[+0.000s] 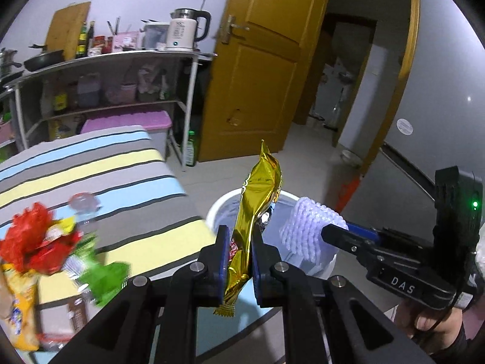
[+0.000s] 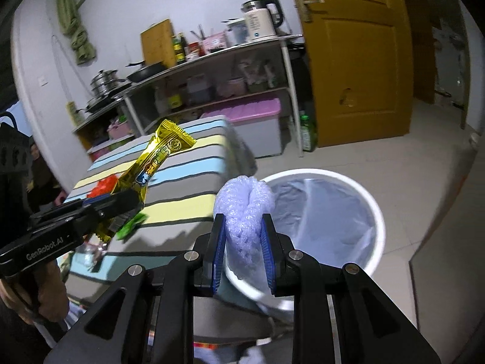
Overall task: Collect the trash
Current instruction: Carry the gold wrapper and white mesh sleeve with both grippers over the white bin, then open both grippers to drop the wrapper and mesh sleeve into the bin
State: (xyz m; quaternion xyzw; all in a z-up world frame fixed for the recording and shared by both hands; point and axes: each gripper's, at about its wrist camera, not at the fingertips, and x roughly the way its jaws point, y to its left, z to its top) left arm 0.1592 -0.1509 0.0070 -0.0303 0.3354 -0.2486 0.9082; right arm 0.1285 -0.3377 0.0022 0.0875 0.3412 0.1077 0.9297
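Black linkage arms fill the bottom of both views, and up front the left gripper [image 1: 239,257] pinches a gold wrapper [image 1: 257,209] between its blue pads, jaws pressed in on the lower half of the pack. It stands nearly upright, top seal pointing at the door [image 1: 263,60], crimped bottom edge hanging below the pads. Seen from the right wrist, that same wrapper [image 2: 157,157] slants up and away from the left gripper [image 2: 121,203], over the striped table [image 2: 182,182].

Over to the right gripper [image 2: 244,242]: closed on a white foam net [image 2: 244,209], squeezed so it bulges out above the pads. From the left view the foam net [image 1: 309,227] sticks out past the right gripper [image 1: 330,233] and sits over the bin's near rim.

Bin [image 2: 372,206], white with a clear liner, stands on the floor just beside the table's edge. Both items hover at its table-side rim, neither inside.

More trash lies on the table at left: red crumpled plastic [image 1: 33,239], a green scrap [image 1: 106,276], a yellow bag [image 1: 21,309].
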